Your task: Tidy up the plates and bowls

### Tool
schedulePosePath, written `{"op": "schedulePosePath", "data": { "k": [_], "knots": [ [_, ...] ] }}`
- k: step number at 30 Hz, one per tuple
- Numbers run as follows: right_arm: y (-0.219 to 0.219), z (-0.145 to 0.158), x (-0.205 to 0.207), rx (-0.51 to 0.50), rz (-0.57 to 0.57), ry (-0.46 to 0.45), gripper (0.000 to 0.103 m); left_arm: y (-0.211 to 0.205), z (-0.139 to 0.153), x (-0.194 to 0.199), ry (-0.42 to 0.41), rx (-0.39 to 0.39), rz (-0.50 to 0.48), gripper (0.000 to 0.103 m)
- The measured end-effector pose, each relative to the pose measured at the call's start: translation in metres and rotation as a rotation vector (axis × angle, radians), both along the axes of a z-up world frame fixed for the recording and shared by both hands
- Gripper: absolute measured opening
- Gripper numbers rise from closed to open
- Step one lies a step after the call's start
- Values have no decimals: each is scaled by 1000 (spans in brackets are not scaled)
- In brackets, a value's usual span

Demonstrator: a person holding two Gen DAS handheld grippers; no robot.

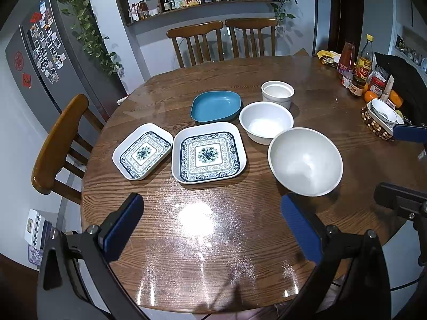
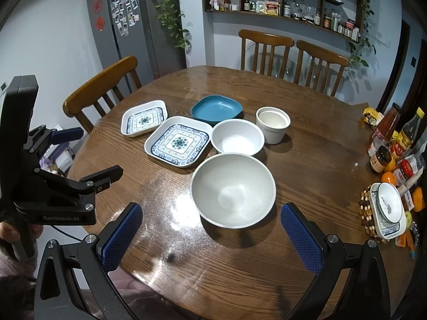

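In the left wrist view, the left tongs [image 1: 212, 233] gape wide and empty at the lower frame; two patterned plates [image 1: 208, 156] sit mid-frame on the counter [image 1: 186, 266]. In the right wrist view, the right tongs [image 2: 211, 236] spread wide, empty, with the large white bowl [image 2: 233, 189] centre frame just beyond their tips.

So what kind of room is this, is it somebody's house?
Most likely a home kitchen or dining room. A round wooden dining table holds bowls and plates, a fridge covered in photo magnets stands by the wall, and a wall shelf holds jars and bottles.
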State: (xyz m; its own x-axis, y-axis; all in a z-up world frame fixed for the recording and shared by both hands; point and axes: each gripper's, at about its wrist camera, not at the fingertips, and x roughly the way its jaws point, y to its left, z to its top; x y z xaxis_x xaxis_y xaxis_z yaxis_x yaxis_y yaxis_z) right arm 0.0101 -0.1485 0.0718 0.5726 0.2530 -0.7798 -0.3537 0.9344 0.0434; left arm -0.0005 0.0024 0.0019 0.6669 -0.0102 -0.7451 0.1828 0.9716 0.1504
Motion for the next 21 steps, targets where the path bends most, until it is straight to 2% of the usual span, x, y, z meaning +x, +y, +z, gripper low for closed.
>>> {"op": "schedulePosePath", "data": {
  "k": [21],
  "knots": [
    [1, -1, 0, -2, -1, 3, 103, 5, -3, 2, 0, -14, 8, 102]
  ]
}}
